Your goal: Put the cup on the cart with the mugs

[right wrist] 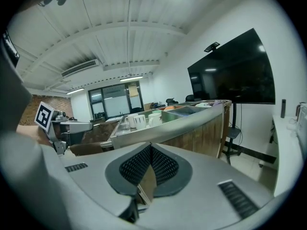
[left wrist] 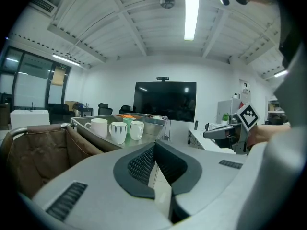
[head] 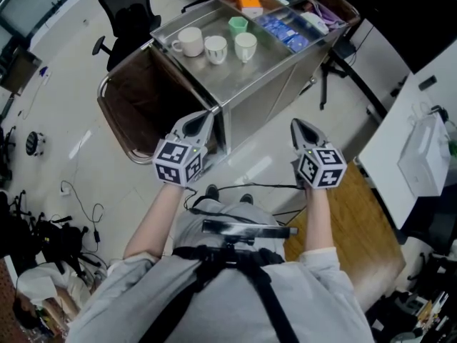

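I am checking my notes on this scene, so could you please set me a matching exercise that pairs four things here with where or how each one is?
Things:
1. green cup
2. orange box
3. brown bag
4. right claw

Places or states:
A. hangs off the cart's end
B. shut and empty, short of the cart
C. on the cart's open top, just beyond the white mugs
D. in a divided compartment

Pairs: 1-C, 2-D, 3-A, 4-B.

left gripper (head: 207, 116): jaws together | right gripper (head: 297, 126): jaws together | both tilted down
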A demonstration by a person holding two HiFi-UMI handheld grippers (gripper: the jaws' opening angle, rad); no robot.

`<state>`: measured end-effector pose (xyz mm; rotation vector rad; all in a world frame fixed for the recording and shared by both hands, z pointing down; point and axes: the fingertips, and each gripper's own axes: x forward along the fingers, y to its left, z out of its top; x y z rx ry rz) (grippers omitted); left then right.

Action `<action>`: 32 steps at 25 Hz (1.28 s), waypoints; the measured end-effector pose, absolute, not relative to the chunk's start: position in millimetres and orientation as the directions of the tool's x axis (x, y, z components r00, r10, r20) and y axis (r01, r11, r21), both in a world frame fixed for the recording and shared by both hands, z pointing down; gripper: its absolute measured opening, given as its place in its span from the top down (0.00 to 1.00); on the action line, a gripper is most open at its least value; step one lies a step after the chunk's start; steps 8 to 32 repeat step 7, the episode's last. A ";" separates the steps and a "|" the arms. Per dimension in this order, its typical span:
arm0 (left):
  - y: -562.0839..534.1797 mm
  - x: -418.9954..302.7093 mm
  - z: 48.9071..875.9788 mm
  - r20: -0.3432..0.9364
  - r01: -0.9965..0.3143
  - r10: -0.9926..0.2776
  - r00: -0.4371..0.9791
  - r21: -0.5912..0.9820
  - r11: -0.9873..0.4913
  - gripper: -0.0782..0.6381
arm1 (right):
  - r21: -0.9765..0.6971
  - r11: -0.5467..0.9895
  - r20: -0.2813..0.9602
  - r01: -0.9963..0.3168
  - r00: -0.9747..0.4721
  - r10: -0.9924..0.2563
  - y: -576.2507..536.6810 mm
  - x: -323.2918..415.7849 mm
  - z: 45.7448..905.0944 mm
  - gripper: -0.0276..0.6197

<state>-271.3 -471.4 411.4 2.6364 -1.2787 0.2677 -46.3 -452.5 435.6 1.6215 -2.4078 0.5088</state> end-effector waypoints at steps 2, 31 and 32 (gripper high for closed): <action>-471.9 -271.3 409.8 0.244 -0.789 -0.754 0.610 0.098 -0.607 0.89 | -0.173 0.346 0.348 -0.922 -0.386 -0.855 -453.2 -47.4 436.1 0.95; -473.3 -268.7 407.1 0.235 -0.785 -0.752 0.616 0.097 -0.612 0.89 | -0.169 0.347 0.351 -0.922 -0.385 -0.853 -457.0 -48.9 437.8 0.95; -473.3 -268.7 407.1 0.235 -0.785 -0.752 0.616 0.097 -0.612 0.89 | -0.169 0.347 0.351 -0.922 -0.385 -0.853 -457.0 -48.9 437.8 0.95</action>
